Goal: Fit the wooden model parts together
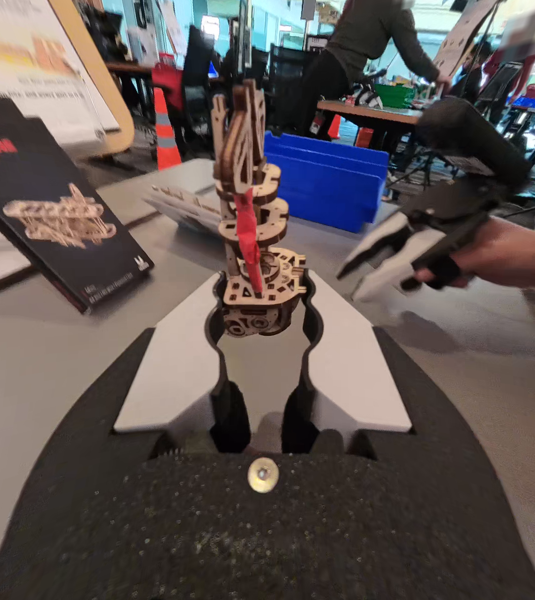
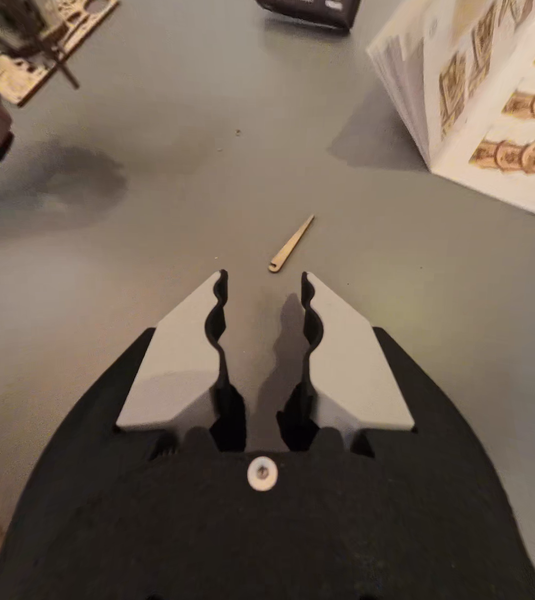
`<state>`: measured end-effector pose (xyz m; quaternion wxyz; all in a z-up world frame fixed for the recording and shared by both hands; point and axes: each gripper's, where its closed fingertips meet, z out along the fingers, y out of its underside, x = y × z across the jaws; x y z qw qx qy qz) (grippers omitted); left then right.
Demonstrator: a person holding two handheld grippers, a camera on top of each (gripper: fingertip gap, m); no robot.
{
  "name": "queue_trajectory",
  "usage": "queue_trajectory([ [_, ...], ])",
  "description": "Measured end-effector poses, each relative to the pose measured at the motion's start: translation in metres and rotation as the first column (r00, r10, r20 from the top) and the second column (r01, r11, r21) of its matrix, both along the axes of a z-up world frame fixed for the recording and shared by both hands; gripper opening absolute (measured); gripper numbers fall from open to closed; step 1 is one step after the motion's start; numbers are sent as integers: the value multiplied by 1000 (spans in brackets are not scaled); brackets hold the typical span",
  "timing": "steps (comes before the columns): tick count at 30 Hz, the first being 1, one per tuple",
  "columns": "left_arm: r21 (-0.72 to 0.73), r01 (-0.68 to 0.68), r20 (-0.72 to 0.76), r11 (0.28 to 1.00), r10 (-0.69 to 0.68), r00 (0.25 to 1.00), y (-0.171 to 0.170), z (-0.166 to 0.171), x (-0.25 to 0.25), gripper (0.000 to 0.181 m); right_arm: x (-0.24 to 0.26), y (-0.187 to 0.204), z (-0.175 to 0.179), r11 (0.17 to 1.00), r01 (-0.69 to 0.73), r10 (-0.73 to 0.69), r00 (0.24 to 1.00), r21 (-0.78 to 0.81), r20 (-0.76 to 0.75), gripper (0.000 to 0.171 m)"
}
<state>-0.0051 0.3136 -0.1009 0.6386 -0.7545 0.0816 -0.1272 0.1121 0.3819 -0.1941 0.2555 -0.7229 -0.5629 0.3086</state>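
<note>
My left gripper (image 1: 262,285) is shut on the base of a tall wooden model (image 1: 253,207) and holds it upright above the grey table (image 1: 64,357). A red strip (image 1: 247,237) runs down the model's front. My right gripper (image 2: 263,276) is open and empty, tilted down over the table. A thin pointed wooden pin (image 2: 291,243) lies flat just beyond its fingertips. The right gripper also shows in the left wrist view (image 1: 357,276), open, to the right of the model, held by a hand (image 1: 513,256).
A black box (image 1: 48,201) leans at the left. An open instruction booklet (image 2: 487,107) lies at the right. A wooden parts sheet (image 2: 45,42) lies at the far left. A blue bin (image 1: 324,181) stands behind the model. People and tables fill the background. My right gripper's tips are some 4 cm from the thin pointed wooden pin (image 2: 291,243).
</note>
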Motion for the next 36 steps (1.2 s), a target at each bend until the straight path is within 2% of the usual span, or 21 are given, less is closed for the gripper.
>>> queue_trajectory([
  [3, 34, 81, 34, 996, -82, 996, 32, -9, 3, 43, -9, 3, -17, 993, 62, -68, 996, 105, 56, 43],
  [6, 34, 144, 118, 989, -147, 982, 36, -17, 8, 43, -20, 19, -22, 959, 138, -162, 984, 248, 80, 36],
  [8, 76, 135, 140, 988, -145, 979, 30, -11, 1, 43, -28, 23, -23, 953, 160, -185, 980, 256, 77, 28],
  [10, 111, 93, 179, 989, -112, 977, 27, -5, -9, 43, -33, 22, -25, 956, 153, -180, 980, 251, 90, 4],
  [13, 124, 70, 118, 990, -85, 989, 26, -5, -9, 43, -34, 23, -24, 951, 112, -155, 979, 288, 131, 3],
  [15, 119, 77, 38, 990, -82, 996, 27, -9, -4, 43, -36, 16, -23, 965, 43, -82, 987, 259, 140, 3],
  [17, 119, 98, -24, 988, -96, 995, 26, -11, 4, 43, -48, 0, -1, 978, -46, 37, 998, 203, 50, 3],
  [19, 120, 100, -73, 988, -92, 993, 26, -13, 8, 43, -59, -13, 42, 969, -101, 118, 991, 224, -64, 3],
  [21, 117, 98, -104, 988, -86, 991, 26, -15, 11, 43, -70, -40, 94, 942, -219, 275, 939, 253, -208, 3],
  [22, 115, 101, -117, 988, -87, 989, 26, -16, 12, 43, -71, -46, 109, 929, -240, 305, 928, 281, -213, 3],
  [26, 111, 100, -182, 989, -79, 980, 27, -19, 17, 43, -76, -59, 132, 886, -315, 373, 920, 340, -121, 3],
  [29, 111, 110, -212, 988, -85, 974, 27, -21, 21, 43, -75, -60, 132, 872, -340, 385, 921, 352, -62, 3],
  [32, 116, 92, -212, 989, -66, 975, 27, -20, 18, 43, -74, -63, 131, 891, -333, 372, 925, 308, -78, 3],
  [34, 125, 28, -296, 992, 10, 955, 31, -23, 11, 43, -71, -64, 136, 898, -318, 357, 931, 305, -78, 3],
  [36, 153, -44, -416, 987, 105, 903, 33, -24, 1, 43, -64, -62, 146, 874, -308, 346, 937, 375, -36, 2],
])
